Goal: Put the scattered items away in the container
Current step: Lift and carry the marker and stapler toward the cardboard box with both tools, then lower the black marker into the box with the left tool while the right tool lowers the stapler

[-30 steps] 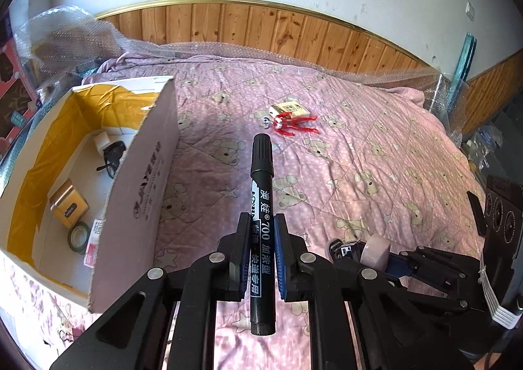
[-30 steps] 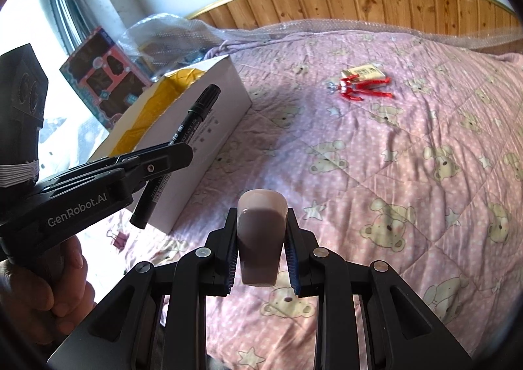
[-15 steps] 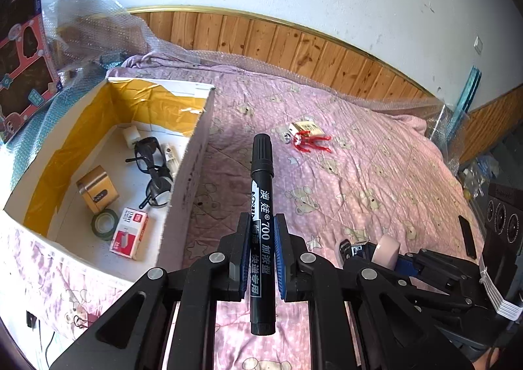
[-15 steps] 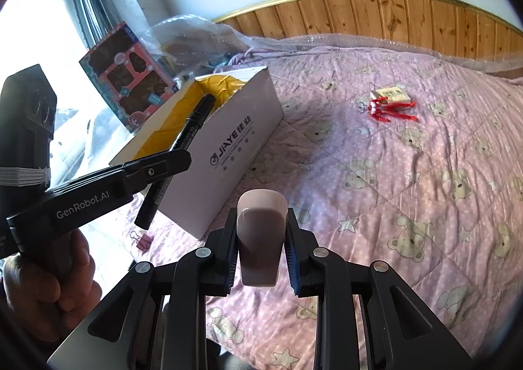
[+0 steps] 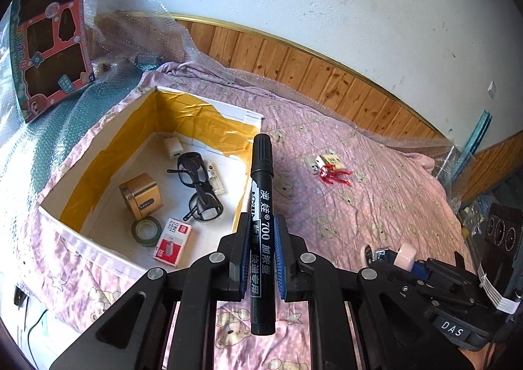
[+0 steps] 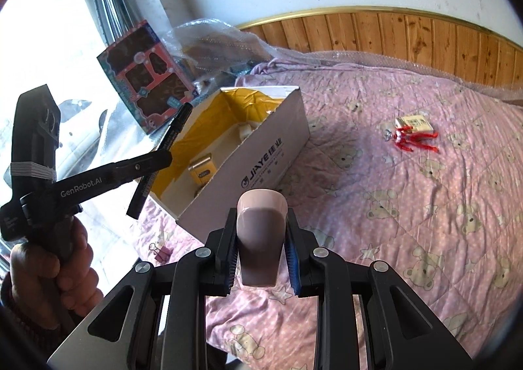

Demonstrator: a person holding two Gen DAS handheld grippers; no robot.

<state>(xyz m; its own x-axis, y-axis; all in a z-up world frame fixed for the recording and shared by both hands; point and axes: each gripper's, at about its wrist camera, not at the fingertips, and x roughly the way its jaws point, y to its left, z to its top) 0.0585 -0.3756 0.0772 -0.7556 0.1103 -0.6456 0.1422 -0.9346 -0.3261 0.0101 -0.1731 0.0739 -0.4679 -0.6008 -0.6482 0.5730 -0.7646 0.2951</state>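
**Two items in hand, box to the left**

Cardboard box: open-topped, yellow-lined, on the bed at far left. Contents: glasses, gold tin, tape roll, staple box, small white items.

Left gripper: jaws pinching the black marker at mid-barrel. Long axis runs straight forward along the fingers, cap leading, butt trailing. In the right wrist view the marker sits above the box's near-left corner, cap angled towards the opening. This is the nearer tool; a short move forward and to the left should bring the marker over the box floor.

Right gripper: jaws pressed on a pale pink cup-like object, its exact kind hard to tell. Box lies ahead and left of it, well apart.

Bed quilt: pink, bear-printed.

Red figure toy: loose on the quilt at right, touching a small cream packet. Both well apart from the box and from either gripper.
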